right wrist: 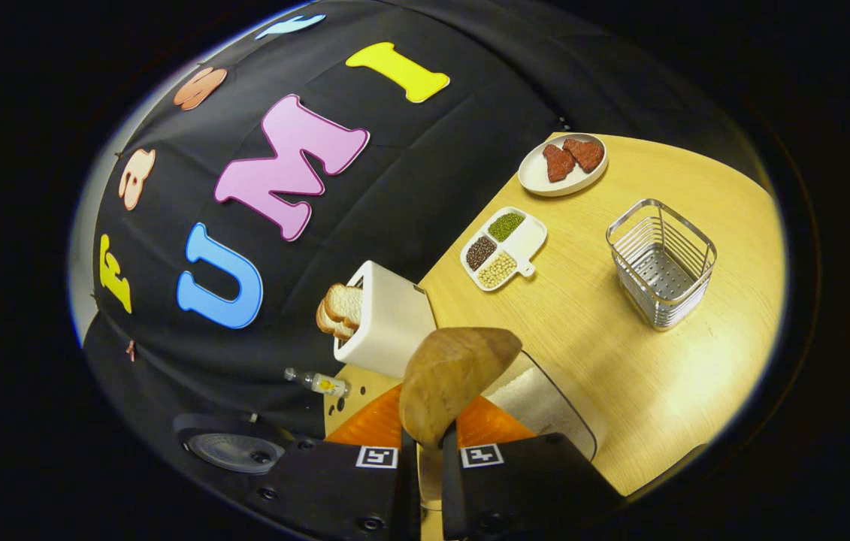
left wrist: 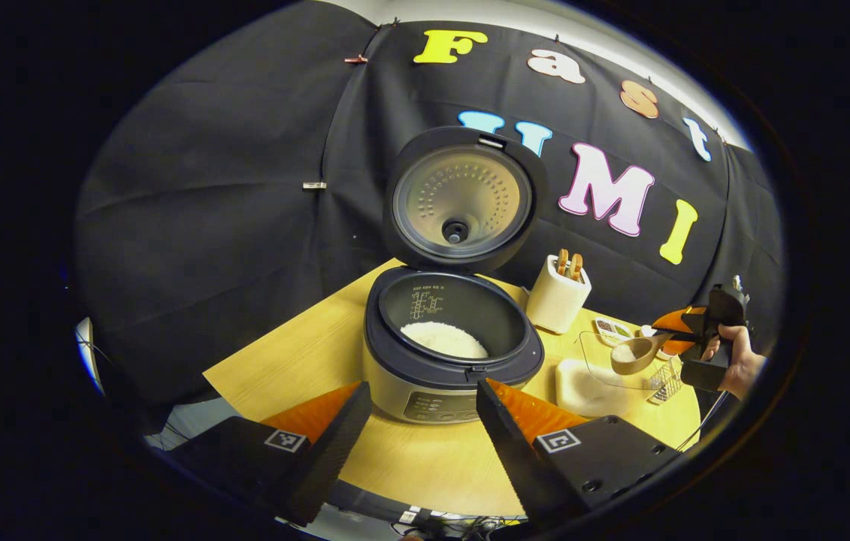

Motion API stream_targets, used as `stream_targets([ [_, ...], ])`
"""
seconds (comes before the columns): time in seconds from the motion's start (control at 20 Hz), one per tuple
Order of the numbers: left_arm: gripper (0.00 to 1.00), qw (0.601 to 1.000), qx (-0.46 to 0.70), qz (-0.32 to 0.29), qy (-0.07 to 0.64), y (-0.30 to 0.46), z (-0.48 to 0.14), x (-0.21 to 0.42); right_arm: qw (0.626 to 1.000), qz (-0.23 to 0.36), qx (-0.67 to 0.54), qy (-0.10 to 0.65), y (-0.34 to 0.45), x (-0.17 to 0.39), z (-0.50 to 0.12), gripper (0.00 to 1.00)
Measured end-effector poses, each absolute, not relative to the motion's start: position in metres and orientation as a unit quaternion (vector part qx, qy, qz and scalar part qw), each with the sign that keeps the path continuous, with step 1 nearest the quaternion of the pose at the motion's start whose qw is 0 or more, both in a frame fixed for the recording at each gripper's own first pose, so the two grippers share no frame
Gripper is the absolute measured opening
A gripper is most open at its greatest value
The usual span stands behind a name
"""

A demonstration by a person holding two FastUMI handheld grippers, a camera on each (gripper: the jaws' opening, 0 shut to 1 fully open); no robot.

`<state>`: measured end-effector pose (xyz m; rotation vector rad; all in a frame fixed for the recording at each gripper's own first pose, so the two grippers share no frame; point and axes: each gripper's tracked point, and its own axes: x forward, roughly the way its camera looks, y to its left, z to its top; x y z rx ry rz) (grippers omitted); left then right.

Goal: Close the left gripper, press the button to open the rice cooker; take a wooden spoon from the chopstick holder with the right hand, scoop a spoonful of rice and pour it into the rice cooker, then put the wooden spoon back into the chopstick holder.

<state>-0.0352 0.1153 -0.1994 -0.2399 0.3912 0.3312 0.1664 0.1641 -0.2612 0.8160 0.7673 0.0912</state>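
Observation:
The rice cooker [left wrist: 447, 353] stands on the table with its lid [left wrist: 462, 199] swung up, and white rice lies in the pot. My left gripper [left wrist: 423, 387] hovers in front of the cooker, open, with nothing between its fingers. At the far right a hand holds my right gripper [left wrist: 684, 330], shut on the handle of the wooden spoon [left wrist: 633, 353]. The spoon's bowl, with something pale in it, hangs over a clear container of rice [left wrist: 597, 379]. In the right gripper view the spoon [right wrist: 451, 372] rises from between the fingers of my right gripper [right wrist: 428, 443], above the rice container [right wrist: 545, 406].
A wire chopstick holder [right wrist: 661, 263] stands empty on the wooden table [right wrist: 620, 361]. A white toaster with bread [right wrist: 387, 323], a divided tray of beans [right wrist: 503, 248] and a plate with red pieces [right wrist: 564, 165] stand along the black cloth wall.

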Motion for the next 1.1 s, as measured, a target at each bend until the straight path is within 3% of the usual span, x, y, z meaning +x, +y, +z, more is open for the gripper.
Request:
stream_targets([
  [0.45, 0.95, 0.963, -0.119, 0.177, 0.167, 0.123, -0.183, -0.044, 0.801, 0.093, 0.462, 0.368, 0.231, 0.16, -0.208, 0.16],
  [1.1, 0.95, 0.945, -0.148, 0.239, 0.164, 0.183, -0.191, -0.078, 0.759, 0.21, 0.454, 0.418, 0.401, 0.111, -0.18, 0.16],
])
